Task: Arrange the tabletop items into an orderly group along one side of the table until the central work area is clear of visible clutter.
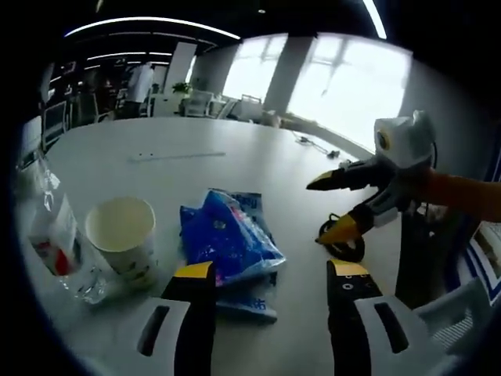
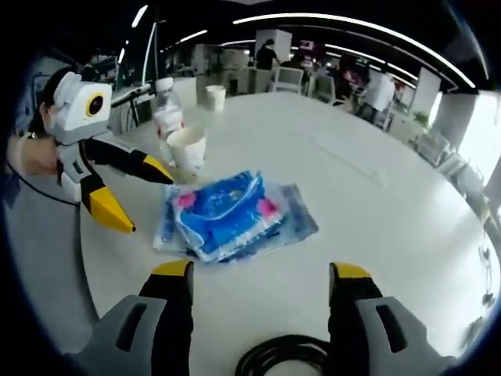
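A blue plastic packet [image 1: 231, 239] [image 2: 227, 211] lies on the white table [image 1: 196, 157] [image 2: 360, 196], on top of a flatter blue packet [image 1: 246, 301] [image 2: 293, 215]. A white paper cup [image 1: 123, 239] [image 2: 188, 150] stands beside it, and next to that a clear water bottle [image 1: 55, 235] [image 2: 167, 110] with a red-and-white label. A coiled black cable [image 1: 344, 243] [image 2: 278, 356] rests near the table edge. My left gripper [image 1: 270, 274] [image 2: 141, 196] is open just short of the packet. My right gripper [image 2: 258, 274] [image 1: 333, 207] is open over the cable, with nothing held.
A second paper cup [image 2: 214, 96] stands at the far side of the table. Chairs [image 1: 200, 102] and desks ring the room, and a person [image 2: 381, 92] stands in the background. Another black cable [image 1: 317, 146] lies near the window-side edge.
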### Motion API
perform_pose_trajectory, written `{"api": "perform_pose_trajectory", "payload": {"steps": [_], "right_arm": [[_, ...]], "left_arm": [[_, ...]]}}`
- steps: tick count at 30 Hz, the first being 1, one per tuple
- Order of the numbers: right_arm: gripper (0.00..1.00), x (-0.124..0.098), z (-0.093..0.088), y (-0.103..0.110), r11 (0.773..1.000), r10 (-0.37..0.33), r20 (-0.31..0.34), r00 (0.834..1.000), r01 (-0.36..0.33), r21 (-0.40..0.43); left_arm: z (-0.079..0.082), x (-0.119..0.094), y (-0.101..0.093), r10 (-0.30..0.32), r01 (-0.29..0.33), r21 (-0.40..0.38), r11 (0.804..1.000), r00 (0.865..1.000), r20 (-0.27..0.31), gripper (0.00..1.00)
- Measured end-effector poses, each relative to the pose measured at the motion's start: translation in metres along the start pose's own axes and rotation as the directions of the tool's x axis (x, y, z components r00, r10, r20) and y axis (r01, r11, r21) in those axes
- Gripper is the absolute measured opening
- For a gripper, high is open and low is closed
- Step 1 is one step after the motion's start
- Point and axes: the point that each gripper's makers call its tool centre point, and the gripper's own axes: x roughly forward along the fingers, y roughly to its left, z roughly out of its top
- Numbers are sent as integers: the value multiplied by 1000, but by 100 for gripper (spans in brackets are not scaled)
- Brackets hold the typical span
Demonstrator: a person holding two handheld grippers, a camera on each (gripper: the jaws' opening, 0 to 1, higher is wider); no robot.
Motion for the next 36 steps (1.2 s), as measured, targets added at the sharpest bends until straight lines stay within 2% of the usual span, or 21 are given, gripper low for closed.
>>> {"api": "perform_pose_trajectory", "payload": {"steps": [9,20,23,36], "right_arm": [[62,17,12,-5,999,20,-2,1000,-21,-47],[56,35,31,-8,991,59,8,998,-57,-118],[53,41,34,-12,983,73,1,997,-72,-171],[42,64,40,-16,968,120,-19,993,-121,-218]], "left_arm": [[-3,0,-1,-8,8,-6,1000,1000,2,47],[-5,1,-1,-6,6,-45,999,1000,7,49],[-6,0,-2,-8,9,-51,999,1000,9,49],[-8,2,2,3,-1,-97,995,1000,21,48]]}}
